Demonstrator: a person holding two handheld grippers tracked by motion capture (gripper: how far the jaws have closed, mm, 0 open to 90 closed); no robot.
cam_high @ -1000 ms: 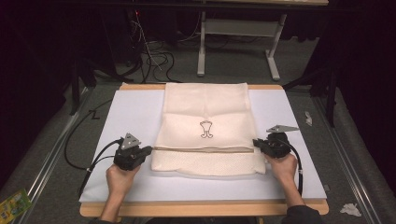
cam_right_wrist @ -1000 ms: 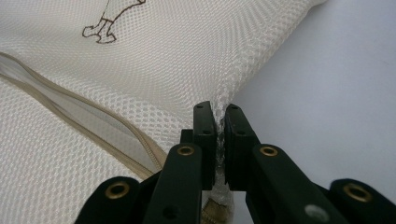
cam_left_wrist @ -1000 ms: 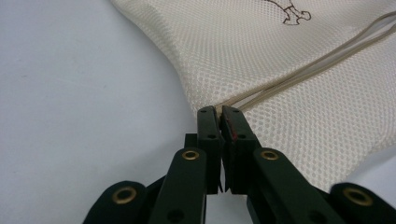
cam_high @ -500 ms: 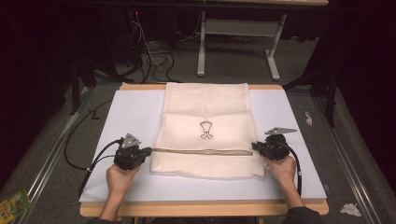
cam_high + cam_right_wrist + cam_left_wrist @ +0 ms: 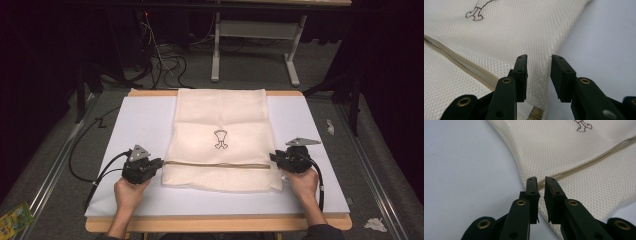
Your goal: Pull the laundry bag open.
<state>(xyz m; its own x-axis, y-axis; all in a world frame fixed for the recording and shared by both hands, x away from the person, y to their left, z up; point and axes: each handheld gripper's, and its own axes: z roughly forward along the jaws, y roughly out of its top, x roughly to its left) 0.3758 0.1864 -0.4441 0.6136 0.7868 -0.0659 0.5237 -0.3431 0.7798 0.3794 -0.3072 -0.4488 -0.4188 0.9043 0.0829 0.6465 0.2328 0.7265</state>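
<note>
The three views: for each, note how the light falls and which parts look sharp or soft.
High view: the white board and cream mesh bag are brightly lit, while the floor and the surroundings sink into darkness. Left gripper view: the bag's weave is crisp near the left gripper, whose near parts look soft. Right gripper view: the right gripper is dark against the pale bag, and the weave blurs with distance.

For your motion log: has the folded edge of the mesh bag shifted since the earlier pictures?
Yes. The mesh bag's folded edge has slid toward the person, farther below the printed emblem, leaving a narrower strip beneath it.
</note>
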